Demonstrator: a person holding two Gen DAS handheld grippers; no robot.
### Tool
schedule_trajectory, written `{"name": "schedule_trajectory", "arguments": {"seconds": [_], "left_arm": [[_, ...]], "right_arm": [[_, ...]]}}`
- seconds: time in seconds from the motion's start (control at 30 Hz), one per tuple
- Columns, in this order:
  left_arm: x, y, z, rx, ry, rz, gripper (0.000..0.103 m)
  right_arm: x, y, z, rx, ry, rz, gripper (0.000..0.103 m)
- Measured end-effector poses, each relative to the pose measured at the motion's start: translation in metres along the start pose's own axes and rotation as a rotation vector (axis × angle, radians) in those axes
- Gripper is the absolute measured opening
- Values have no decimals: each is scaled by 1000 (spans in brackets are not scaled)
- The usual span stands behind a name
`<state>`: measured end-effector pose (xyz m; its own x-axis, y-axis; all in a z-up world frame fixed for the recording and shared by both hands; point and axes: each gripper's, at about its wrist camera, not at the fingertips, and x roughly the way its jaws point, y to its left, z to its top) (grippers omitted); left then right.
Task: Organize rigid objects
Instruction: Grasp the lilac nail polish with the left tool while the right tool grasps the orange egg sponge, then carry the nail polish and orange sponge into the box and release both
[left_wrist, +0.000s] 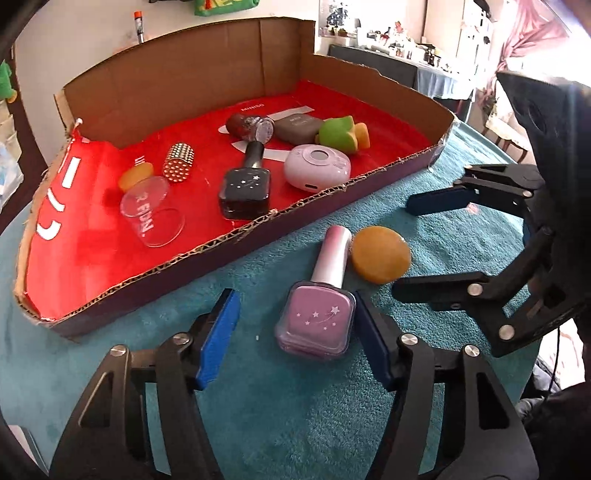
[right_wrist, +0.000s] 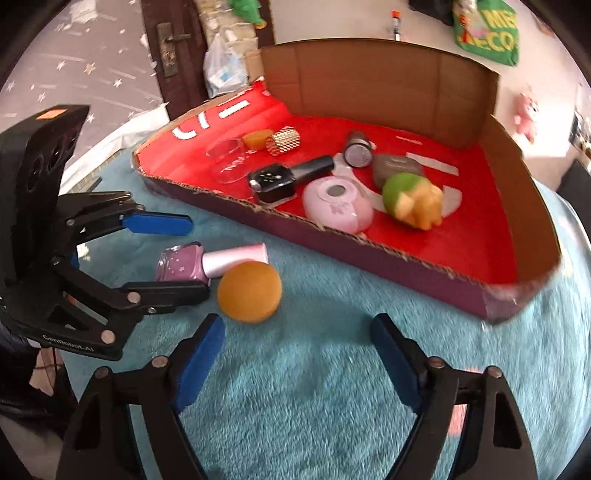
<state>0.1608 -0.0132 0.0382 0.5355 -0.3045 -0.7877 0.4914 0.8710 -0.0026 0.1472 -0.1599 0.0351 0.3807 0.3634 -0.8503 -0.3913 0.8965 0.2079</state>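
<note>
A pink nail-polish bottle (left_wrist: 317, 314) lies on the teal cloth, outside the cardboard tray (left_wrist: 207, 251). My left gripper (left_wrist: 295, 332) is open around it, the bottle's base resting against the right finger. An orange disc (left_wrist: 380, 254) lies beside the bottle's cap. My right gripper (right_wrist: 295, 362) is open and empty, just in front of the orange disc (right_wrist: 249, 291). It also shows in the left wrist view (left_wrist: 400, 243), at the right. The left gripper (right_wrist: 195, 258) shows in the right wrist view, straddling the pink bottle (right_wrist: 184, 264).
The red-lined tray (right_wrist: 406, 254) holds a black polish bottle (left_wrist: 245, 188), a clear cup (left_wrist: 151, 210), a studded cylinder (left_wrist: 179, 162), a pink round case (left_wrist: 317, 168), a grey case (left_wrist: 297, 129), a green-and-orange toy (left_wrist: 343, 134), a small orange piece (left_wrist: 135, 175) and a dark jar (left_wrist: 249, 127).
</note>
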Motion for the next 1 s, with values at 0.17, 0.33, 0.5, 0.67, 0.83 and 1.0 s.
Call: {"name": "schedule_trajectory", "arguments": {"seconds": [0.17,0.33,0.5,0.67,0.83,1.0], "left_arm": [[1,1,2,7,-2,-20,53],[1,1,3,10,-12,-51,34],[-2,1,2,-5,-22,-53,34],[-10,2,-3,-49,-38,-60,34],[-17,1,-10,-80,-48,-68,34],[-26,-1,-13,-89,-70,-71,34]], "right_arm": [[5,4,6,-43,-1,14,76],[8,6,12,-53,-10,41,65],[7,11,14,-59,-29,91,40],[-13,17,10,-39,-102,60,40],[-31,22,-1,2,-134,39,40],[-37,25,-8,10,-130,27,40]]}}
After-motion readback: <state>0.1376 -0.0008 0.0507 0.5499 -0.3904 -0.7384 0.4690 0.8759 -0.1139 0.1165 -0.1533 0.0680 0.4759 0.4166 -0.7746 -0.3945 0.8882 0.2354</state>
